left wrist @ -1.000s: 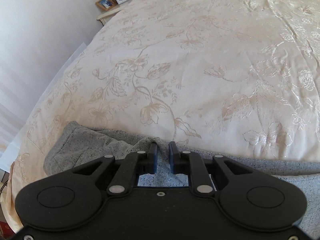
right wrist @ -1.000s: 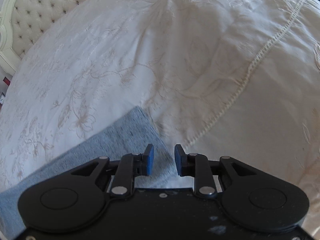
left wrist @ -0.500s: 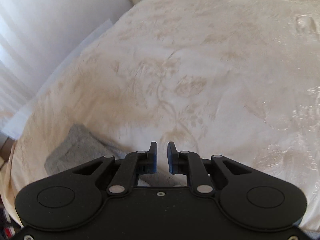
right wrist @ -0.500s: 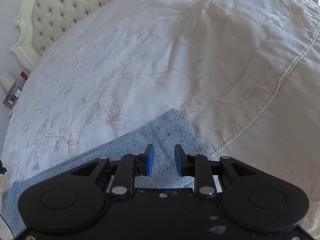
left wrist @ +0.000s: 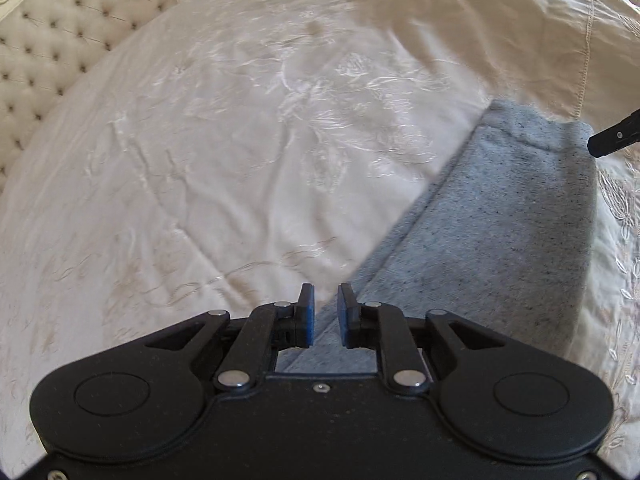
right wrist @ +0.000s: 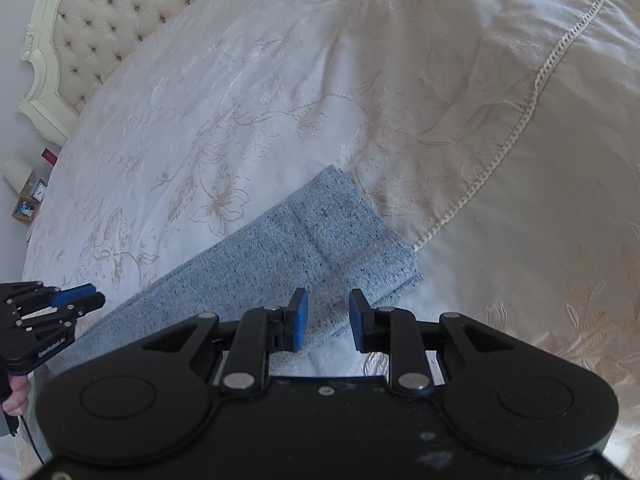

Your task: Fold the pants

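Grey pants (right wrist: 280,256) lie along the bedspread (left wrist: 200,160); both grippers (left wrist: 325,312) (right wrist: 325,322) hover apart and empty, so pinch both layers squarely at the hem.

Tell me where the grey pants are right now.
The grey pants lie flat on the embroidered cream bedspread, just ahead of the right hand-held gripper, with the left hand-held gripper at their other end.

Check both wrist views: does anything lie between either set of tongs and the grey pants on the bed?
Nothing visible does. The right tongs hang open over the pants hem; the left tongs are open at their edge. Only bare bedspread surrounds them.
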Demonstrator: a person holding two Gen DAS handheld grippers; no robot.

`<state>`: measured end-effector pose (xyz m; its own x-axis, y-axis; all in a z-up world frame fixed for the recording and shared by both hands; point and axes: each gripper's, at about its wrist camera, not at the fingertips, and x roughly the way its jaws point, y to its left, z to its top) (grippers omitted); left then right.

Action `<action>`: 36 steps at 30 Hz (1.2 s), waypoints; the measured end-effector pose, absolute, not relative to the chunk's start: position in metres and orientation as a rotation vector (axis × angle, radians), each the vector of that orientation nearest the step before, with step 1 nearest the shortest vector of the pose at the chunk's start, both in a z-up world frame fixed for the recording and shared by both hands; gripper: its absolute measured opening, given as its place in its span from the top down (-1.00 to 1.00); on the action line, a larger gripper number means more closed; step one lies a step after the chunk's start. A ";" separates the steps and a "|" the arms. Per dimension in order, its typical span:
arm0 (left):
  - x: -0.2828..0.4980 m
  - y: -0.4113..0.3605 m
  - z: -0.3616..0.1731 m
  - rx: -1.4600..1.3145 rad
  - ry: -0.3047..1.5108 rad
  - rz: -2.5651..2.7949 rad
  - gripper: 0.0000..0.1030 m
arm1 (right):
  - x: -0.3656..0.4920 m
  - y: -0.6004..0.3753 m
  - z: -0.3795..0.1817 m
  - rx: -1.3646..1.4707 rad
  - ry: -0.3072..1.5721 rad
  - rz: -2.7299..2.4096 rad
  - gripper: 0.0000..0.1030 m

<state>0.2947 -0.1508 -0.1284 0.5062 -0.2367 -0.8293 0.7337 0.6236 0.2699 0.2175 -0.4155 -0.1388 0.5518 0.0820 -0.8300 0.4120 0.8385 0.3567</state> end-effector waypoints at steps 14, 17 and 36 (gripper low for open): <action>0.322 -0.173 -0.171 0.756 1.055 -0.722 0.51 | 0.199 -0.425 -0.146 0.604 0.983 -0.186 0.50; 0.328 -0.175 -0.175 0.752 1.075 -0.706 0.30 | 0.199 -0.427 -0.146 0.606 0.986 -0.178 0.50; 0.327 -0.183 -0.174 0.805 1.047 -0.648 0.88 | 0.215 -0.444 -0.143 0.489 0.944 -0.184 0.49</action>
<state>0.3273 -0.1825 -0.1744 0.3688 -0.0877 -0.9254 0.7892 0.5556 0.2618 0.2152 -0.4445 -0.1426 0.5807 0.0590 -0.8120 0.3598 0.8761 0.3209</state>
